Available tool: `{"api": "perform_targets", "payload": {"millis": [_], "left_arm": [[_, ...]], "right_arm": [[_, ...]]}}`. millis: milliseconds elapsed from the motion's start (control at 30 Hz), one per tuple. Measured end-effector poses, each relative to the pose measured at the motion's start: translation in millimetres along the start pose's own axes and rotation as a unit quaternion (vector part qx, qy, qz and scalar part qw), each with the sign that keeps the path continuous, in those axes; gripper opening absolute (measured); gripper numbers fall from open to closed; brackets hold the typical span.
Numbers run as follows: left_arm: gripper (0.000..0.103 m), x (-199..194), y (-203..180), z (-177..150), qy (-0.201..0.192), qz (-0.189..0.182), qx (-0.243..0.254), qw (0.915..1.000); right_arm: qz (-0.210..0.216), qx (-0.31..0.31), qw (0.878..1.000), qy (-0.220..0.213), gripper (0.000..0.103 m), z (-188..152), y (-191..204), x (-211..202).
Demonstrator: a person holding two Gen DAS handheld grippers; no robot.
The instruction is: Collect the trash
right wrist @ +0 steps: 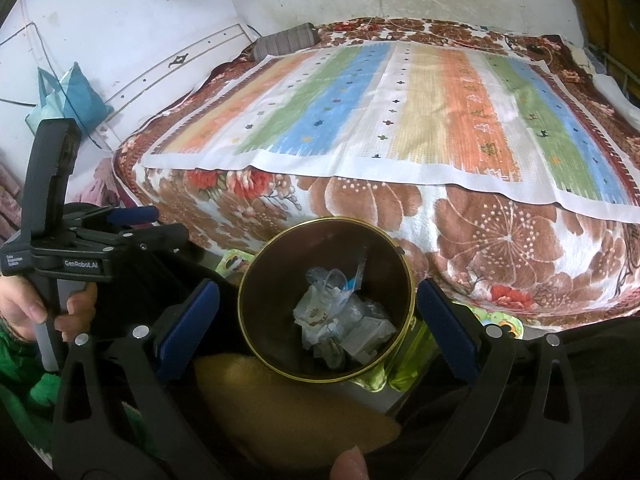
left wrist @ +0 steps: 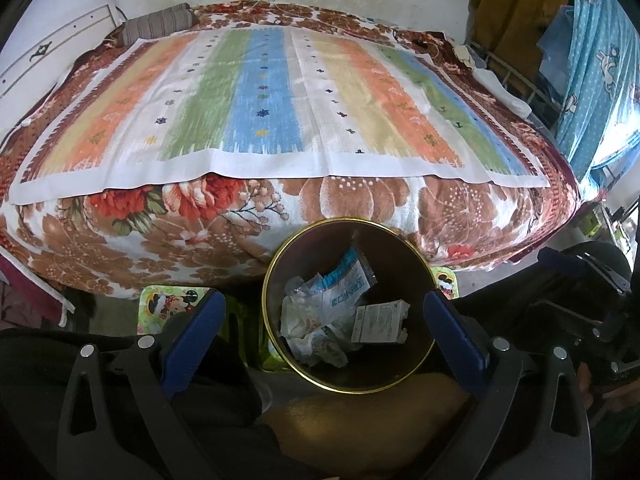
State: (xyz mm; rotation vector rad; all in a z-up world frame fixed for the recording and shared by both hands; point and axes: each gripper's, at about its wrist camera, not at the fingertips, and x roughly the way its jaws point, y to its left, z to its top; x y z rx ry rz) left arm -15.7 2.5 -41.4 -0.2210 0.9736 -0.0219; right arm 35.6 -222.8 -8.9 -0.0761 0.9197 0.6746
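A dark round bin with a gold rim (left wrist: 280,344) (right wrist: 245,332) stands on the floor below the bed's front edge. Inside lie crumpled plastic wrappers (left wrist: 316,320) (right wrist: 320,312), a blue and white packet (left wrist: 350,280) and a small white box (left wrist: 380,322) (right wrist: 368,336). My left gripper (left wrist: 324,312) is open above the bin, nothing between its blue pads. My right gripper (right wrist: 318,300) is also open over the bin and holds nothing. The left gripper's body (right wrist: 52,216) shows at the left of the right wrist view, held by a hand (right wrist: 24,308).
A bed (left wrist: 280,208) (right wrist: 440,216) with a floral blanket and a striped cloth (left wrist: 264,96) (right wrist: 400,112) fills the background. A striped pillow (left wrist: 156,24) lies at its far corner. Cartoon-printed stools (left wrist: 168,304) (right wrist: 496,324) flank the bin. Blue curtain (left wrist: 600,64) hangs at right; a blue bag (right wrist: 68,96) hangs on the wall.
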Motion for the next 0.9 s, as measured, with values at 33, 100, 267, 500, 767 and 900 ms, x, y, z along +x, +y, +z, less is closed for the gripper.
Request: {"api": "perform_targets", "payload": {"millis": [33, 100, 267, 500, 767, 900], "left_arm": [[0.097, 0.2, -0.9, -0.4, 0.0, -0.002, -0.001, 1.0], [0.097, 1.3, 1.9, 0.9, 0.002, -0.005, -0.004, 1.0], [0.097, 1.6, 4.5, 1.8, 0.004, -0.01, -0.008, 0.9999], [0.097, 2.2, 4.2, 1.4, 0.004, -0.007, -0.007, 0.9999], [0.097, 3.5, 2.0, 1.6, 0.003, -0.001, 0.003, 1.0], [0.097, 3.4, 3.1, 2.0, 0.005, -0.001, -0.002, 1.0]], "right_arm": [[0.001, 0.0, 1.0, 0.0, 0.094, 0.8, 0.4, 0.1], [0.0, 0.001, 1.0, 0.0, 0.094, 0.1, 0.2, -0.1], [0.0, 0.0, 1.0, 0.0, 0.094, 0.1, 0.0, -0.4], [0.0, 0.0, 1.0, 0.0, 0.094, 0.4, 0.3, -0.3], [0.0, 0.001, 1.0, -0.001, 0.094, 0.4, 0.1, -0.6], [0.0, 0.001, 1.0, 0.0, 0.094, -0.1, -0.6, -0.5]]}}
